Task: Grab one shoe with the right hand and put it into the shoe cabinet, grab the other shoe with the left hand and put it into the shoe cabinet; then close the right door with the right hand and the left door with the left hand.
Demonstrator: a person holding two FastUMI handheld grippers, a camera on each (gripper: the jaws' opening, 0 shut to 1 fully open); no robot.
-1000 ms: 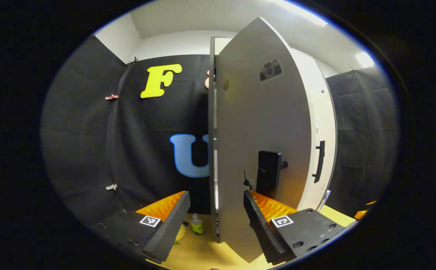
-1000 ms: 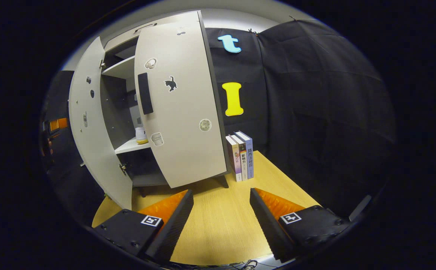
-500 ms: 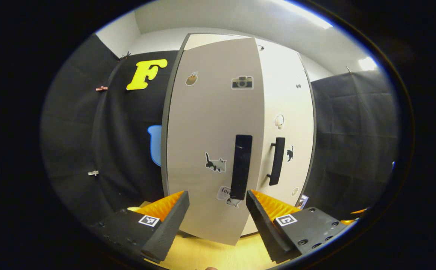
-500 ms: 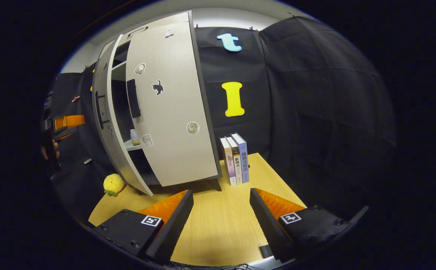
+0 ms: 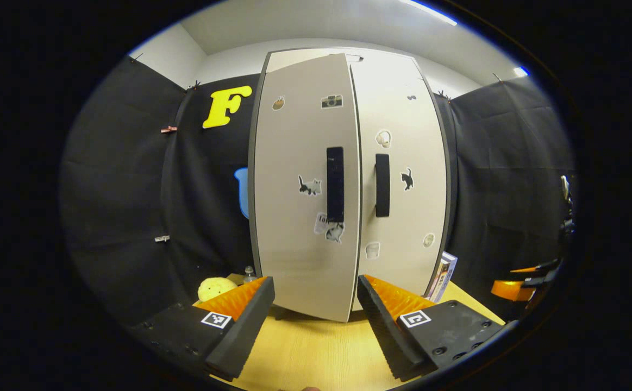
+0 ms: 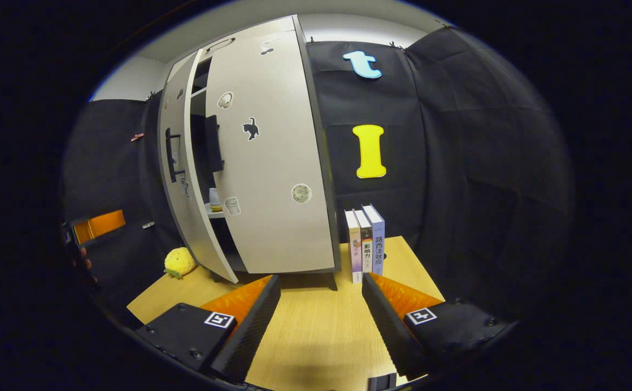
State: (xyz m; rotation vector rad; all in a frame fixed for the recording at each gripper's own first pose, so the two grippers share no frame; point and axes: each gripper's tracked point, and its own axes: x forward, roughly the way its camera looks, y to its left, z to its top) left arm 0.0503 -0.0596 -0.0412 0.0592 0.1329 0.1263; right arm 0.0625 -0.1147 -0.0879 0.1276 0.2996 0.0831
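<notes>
Left gripper view: left tongs [image 5: 316, 304] apart, empty, near the left door [image 5: 305, 184] of the shoe cabinet [image 6: 305, 163], slightly ajar. Push flat beside its handle [image 5: 335, 183] until flush. Right tongs [image 6: 321, 307] apart over the bench [image 6: 321, 331].

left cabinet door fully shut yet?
Not quite. The left door stands ajar: a dark gap separates it from the right door.
</notes>
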